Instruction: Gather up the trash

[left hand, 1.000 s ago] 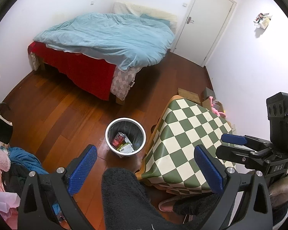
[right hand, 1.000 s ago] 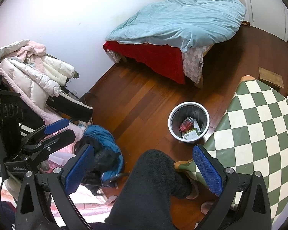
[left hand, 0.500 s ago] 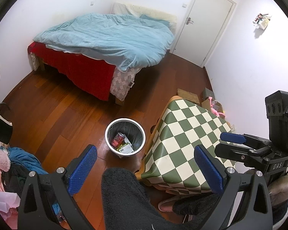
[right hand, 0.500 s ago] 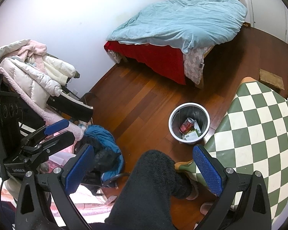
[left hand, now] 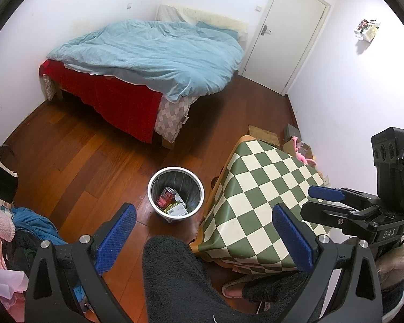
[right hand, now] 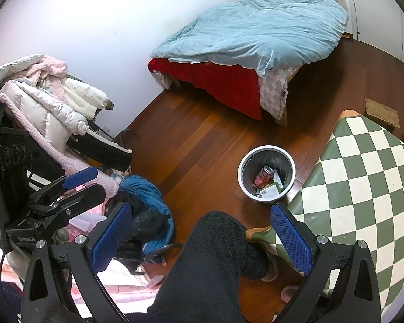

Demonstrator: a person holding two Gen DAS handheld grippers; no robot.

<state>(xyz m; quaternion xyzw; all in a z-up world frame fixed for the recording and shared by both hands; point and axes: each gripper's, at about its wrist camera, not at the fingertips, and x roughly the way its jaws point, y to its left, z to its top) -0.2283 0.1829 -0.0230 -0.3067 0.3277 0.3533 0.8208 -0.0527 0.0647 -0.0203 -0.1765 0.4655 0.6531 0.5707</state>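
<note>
A bedroom seen from two hand-held grippers raised above a seated person's dark fleece-clad knee point(left hand: 180, 274). The left hand-held gripper point(left hand: 204, 234) has its blue-padded fingers spread wide with nothing between them; the right hand-held gripper point(right hand: 202, 237) is likewise spread and empty. Each appears at the edge of the other's view, the two well apart.

The trash is already gathered in a round metal wastebasket point(left hand: 175, 192) standing upright on the wooden floor point(left hand: 75, 161), just beside the corner of a table point(left hand: 269, 196) covered in green-and-cream checks. Inside lie a red drink can point(right hand: 263, 177), tilted with its long axis leaning against the inner wall, and some printed paper packaging point(right hand: 269, 190). The tabletop shows nothing on it, and no loose litter is visible on the open floor.

The wastebasket lies ahead of and below both grippers: nearly centred between the left fingers, and off toward the right-hand finger in the right view. Judging by that, the left gripper is better lined up for any reach down to it
</note>
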